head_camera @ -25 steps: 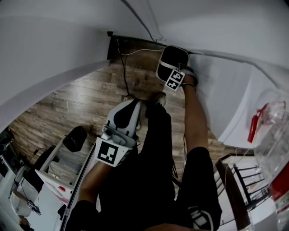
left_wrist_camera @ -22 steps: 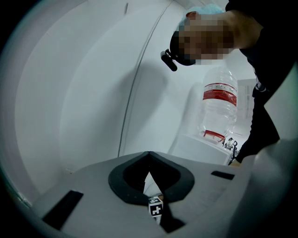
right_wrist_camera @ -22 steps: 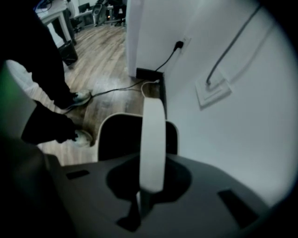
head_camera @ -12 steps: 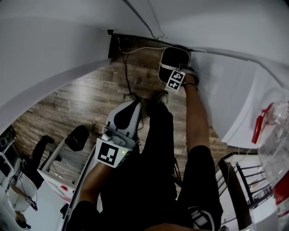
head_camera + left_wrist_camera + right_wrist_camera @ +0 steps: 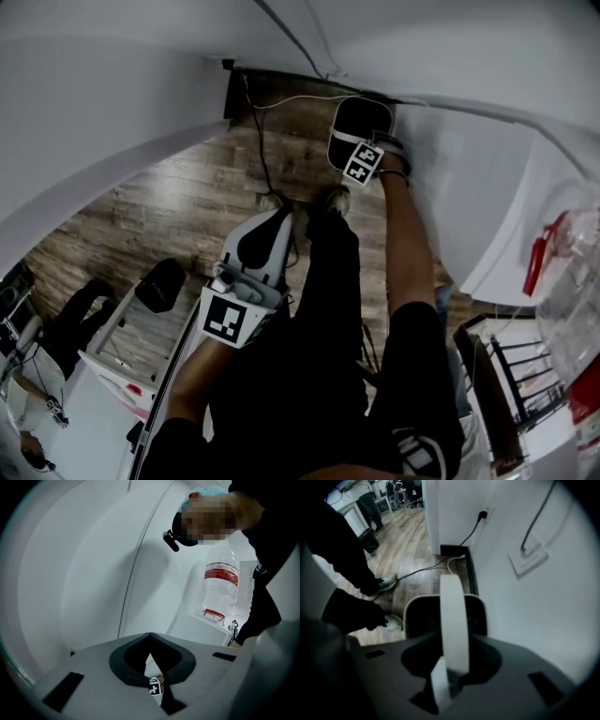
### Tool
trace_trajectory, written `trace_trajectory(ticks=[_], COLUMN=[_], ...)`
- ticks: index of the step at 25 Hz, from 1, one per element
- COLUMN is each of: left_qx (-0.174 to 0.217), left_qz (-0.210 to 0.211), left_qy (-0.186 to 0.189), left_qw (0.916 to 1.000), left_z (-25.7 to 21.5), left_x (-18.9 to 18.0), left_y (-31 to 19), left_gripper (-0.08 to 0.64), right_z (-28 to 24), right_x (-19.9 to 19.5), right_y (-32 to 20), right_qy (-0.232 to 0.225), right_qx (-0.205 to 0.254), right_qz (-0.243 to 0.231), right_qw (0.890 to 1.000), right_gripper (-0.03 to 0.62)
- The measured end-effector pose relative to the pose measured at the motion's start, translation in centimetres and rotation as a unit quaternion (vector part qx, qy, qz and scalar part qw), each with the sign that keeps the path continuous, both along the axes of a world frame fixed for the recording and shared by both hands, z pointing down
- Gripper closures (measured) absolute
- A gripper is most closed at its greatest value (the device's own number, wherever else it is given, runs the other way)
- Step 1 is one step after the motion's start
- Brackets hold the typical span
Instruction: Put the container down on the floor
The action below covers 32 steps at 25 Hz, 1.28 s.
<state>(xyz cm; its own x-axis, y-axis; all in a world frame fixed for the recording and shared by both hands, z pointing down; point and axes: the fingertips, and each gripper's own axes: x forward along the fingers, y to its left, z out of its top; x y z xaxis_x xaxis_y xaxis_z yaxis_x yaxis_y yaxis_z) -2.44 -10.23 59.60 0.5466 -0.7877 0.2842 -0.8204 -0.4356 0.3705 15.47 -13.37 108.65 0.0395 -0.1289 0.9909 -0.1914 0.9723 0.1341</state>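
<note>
The left gripper (image 5: 150,638) is carried low in front of the person's dark trousers (image 5: 300,356), pointing ahead. Its jaws meet at the tips, and nothing is between them. Through the small gap under the tips its own view shows only white wall and a bit of the other gripper's marker cube (image 5: 154,686).

Further right, the right gripper (image 5: 451,641) reaches down at the end of a straight arm, close to the foot of the white wall (image 5: 525,597). Its jaws are opening. The white handle (image 5: 453,616) of the container (image 5: 423,616) runs upright between them, with dark space on both sides of the band, so the pads no longer seem to press on it.

The container is a dark bin with a pale rounded rim. It sits directly below this gripper, just beside the wall and above the wood floor (image 5: 178,216). No view shows its base, so I cannot tell whether it touches the boards.

Beyond it a black cable (image 5: 426,568) crosses the floor to a plug (image 5: 483,514) in the wall. The person's shoe (image 5: 388,581) stands to the container's left.

At the far right a large clear water bottle (image 5: 220,585) with a red label stands on a white surface.
</note>
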Motion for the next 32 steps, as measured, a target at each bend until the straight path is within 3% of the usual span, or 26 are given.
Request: trace_trajectory(ticks=[2, 14, 20, 26, 32], left_qx=[-0.001, -0.006, 0.016, 0.006, 0.004], left_qz=[0.000, 0.004, -0.001, 0.021, 0.050], left_qy=[0.000, 0.009, 0.021, 0.022, 0.021], left_qw=[1.0000, 0.9999, 0.9996, 0.9995, 0.9985], left_z=[-0.3, -3.1, -6.2, -9.1, -10.9], left_x=[0.0, -1.2, -3.1, -3.8, -3.2], left_y=[0.4, 2.2, 2.8, 4.5, 6.2], left_gripper=[0.529, 0.529, 0.529, 0.529, 0.529], right_z=[-0.3, -4.4, -9.0, -14.6, -19.6], right_x=[0.2, 0.2, -0.4, -1.0, -2.2], right_y=[0.2, 0.6, 0.6, 1.7, 4.5], right_qy=[0.005, 0.024, 0.013, -0.002, -0.055], right_qx=[-0.003, 0.028, 0.051, 0.069, 0.076], right_qz=[0.007, 0.030, 0.064, 0.134, 0.241], right_qw=[1.000, 0.999, 0.997, 0.989, 0.966], right_gripper=[0.426, 0.383, 0.383, 0.385, 0.387])
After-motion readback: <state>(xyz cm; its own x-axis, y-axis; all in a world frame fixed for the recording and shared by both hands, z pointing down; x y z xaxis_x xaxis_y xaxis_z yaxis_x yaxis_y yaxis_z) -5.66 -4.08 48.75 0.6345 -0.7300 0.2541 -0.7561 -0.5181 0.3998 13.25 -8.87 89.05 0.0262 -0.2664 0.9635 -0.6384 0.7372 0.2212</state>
